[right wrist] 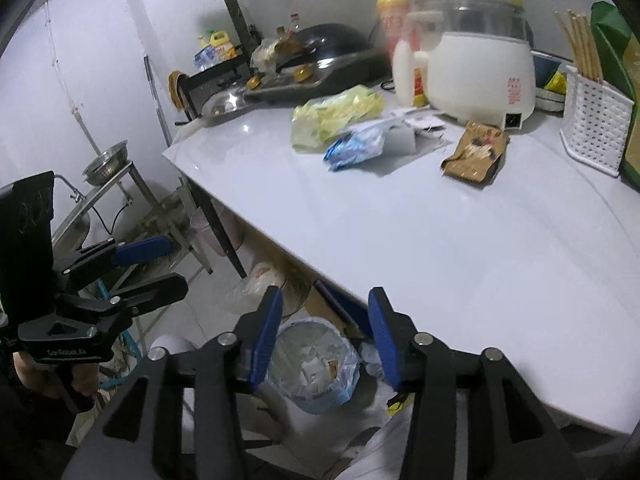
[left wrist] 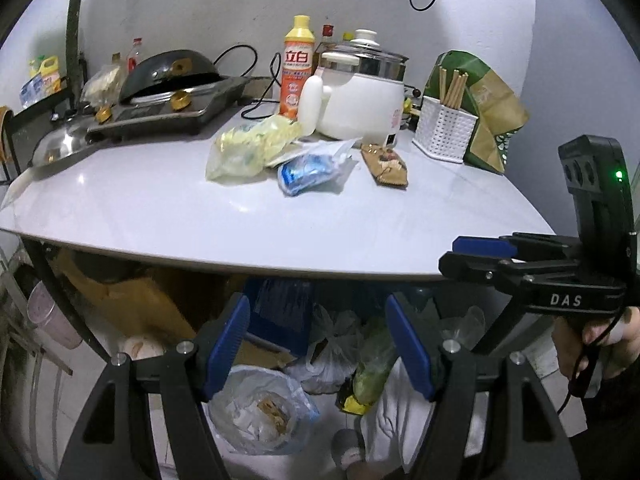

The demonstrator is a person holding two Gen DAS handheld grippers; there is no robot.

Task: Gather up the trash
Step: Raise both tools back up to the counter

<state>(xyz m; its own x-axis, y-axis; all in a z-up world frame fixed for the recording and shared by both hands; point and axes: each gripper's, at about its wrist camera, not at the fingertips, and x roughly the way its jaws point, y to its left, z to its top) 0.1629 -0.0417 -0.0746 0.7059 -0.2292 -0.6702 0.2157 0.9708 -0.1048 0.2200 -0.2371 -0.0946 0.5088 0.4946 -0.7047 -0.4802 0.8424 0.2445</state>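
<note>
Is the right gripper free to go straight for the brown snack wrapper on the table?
Probably yes. The right gripper is open and empty at the table's near edge, and only bare tabletop lies between it and the brown snack wrapper, which lies apart from the rice cooker.

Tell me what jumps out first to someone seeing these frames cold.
Probably the litter mid-table: a yellow plastic bag, a blue-and-white wrapper beside it and a brown snack packet nearer the white rice cooker. Next, the bag-lined trash bin on the floor below the table edge. Both the left gripper and right gripper hang open and empty short of the table.
</note>
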